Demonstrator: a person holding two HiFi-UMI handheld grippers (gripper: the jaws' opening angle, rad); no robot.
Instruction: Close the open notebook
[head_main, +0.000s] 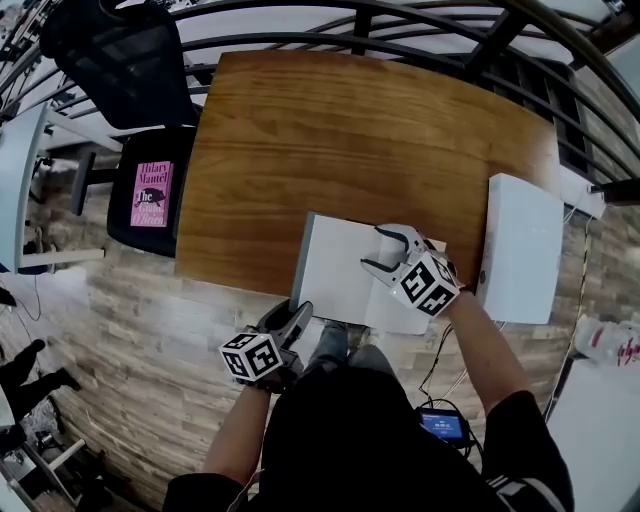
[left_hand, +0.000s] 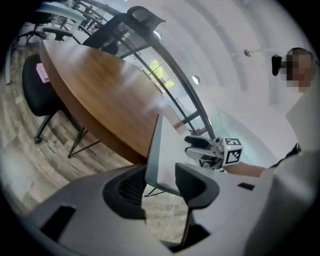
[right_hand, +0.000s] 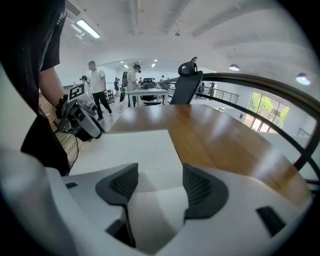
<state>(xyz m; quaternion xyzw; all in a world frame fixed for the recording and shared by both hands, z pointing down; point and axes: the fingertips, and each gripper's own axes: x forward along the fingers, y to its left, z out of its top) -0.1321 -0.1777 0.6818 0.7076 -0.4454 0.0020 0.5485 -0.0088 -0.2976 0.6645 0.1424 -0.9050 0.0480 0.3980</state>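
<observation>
The open notebook (head_main: 338, 262) lies with white pages up at the near edge of the wooden table (head_main: 350, 140). My left gripper (head_main: 289, 318) is at its near left corner, just off the table's edge. In the left gripper view that corner (left_hand: 164, 155) stands between the open jaws of the left gripper (left_hand: 161, 187), one finger (left_hand: 197, 184) in front of the page; I see no pad pressing on it. My right gripper (head_main: 384, 250) stands open over the right page. In the right gripper view the white page (right_hand: 130, 145) lies under the right gripper (right_hand: 155, 187), nothing held.
A flat white box (head_main: 520, 248) lies at the table's right end. A black chair with a pink book (head_main: 152, 193) on its seat stands left of the table. A dark railing (head_main: 400, 45) runs behind it. People stand far off in the right gripper view.
</observation>
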